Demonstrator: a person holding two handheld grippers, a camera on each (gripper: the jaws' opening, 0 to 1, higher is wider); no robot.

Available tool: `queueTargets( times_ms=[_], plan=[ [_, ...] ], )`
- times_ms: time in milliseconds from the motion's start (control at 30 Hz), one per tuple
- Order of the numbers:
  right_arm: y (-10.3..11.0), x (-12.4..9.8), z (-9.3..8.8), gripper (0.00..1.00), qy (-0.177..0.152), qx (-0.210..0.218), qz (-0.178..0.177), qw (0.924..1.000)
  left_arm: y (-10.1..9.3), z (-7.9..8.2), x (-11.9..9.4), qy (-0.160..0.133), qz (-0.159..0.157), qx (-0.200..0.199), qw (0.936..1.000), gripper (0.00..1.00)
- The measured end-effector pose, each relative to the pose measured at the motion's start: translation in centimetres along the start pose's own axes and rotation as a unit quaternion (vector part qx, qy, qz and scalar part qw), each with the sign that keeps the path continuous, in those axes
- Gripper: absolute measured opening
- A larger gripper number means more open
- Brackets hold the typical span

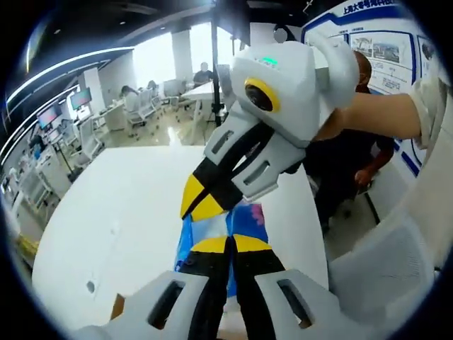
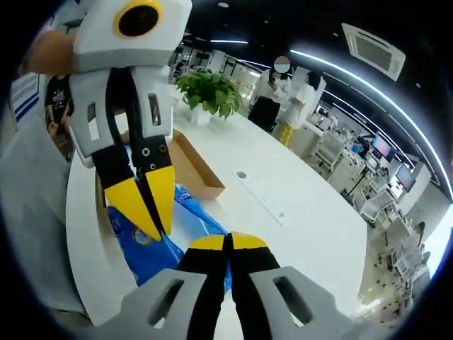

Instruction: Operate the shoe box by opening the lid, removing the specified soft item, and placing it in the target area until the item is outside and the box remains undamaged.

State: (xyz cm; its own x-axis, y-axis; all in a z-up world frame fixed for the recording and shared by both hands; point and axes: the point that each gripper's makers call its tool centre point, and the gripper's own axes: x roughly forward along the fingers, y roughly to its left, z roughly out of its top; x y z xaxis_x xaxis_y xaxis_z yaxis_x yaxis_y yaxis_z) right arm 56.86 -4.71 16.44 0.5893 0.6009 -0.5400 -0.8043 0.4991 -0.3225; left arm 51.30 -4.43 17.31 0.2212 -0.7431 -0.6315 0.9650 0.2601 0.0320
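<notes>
— Where the left gripper point(image 1: 230, 244) rises from six o'clock in its own view, how do its jaws stand?

— Pressed together, yellow tips meeting, with a blue plastic bag point(image 1: 212, 230) right at them. The tips seem to pinch the bag, but the contact itself is hidden, so I cannot tell for sure.

— And the other one?

— The right gripper point(image 1: 202, 202) comes down from two o'clock in the left gripper view, a hand point(image 1: 368, 113) behind it. Its yellow tips are drawn together over the same bag, at its upper edge. In the right gripper view, the right gripper point(image 2: 228, 242) at six o'clock is shut too, just beside the blue bag point(image 2: 159, 237).

— Where does the bag lie?

— On the white table point(image 2: 304, 205), at about nine o'clock from the right gripper's tips, with the left gripper point(image 2: 152, 223) pointing down into it from eleven o'clock. Just beyond the bag, toward twelve o'clock, sits the brown cardboard shoe box point(image 2: 195, 166), open, the bag's far end touching or overlapping its near edge.

— Farther off?

— A potted green plant point(image 2: 209, 92) stands on the table past the box. People point(image 2: 283, 95) stand beyond it at one o'clock, with desks and monitors point(image 2: 382, 145) toward three o'clock.
</notes>
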Motion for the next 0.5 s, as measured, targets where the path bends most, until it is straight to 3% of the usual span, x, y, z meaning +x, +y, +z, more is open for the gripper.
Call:
queueTargets(
  times_ms=[500],
  plan=[
    [-2.1, -0.2, -5.0, 0.00, 0.035, 0.020, -0.011, 0.9991, 0.5, 0.1, 5.6, 0.012, -0.027, 0.009, 0.9995, 0.00]
  ],
)
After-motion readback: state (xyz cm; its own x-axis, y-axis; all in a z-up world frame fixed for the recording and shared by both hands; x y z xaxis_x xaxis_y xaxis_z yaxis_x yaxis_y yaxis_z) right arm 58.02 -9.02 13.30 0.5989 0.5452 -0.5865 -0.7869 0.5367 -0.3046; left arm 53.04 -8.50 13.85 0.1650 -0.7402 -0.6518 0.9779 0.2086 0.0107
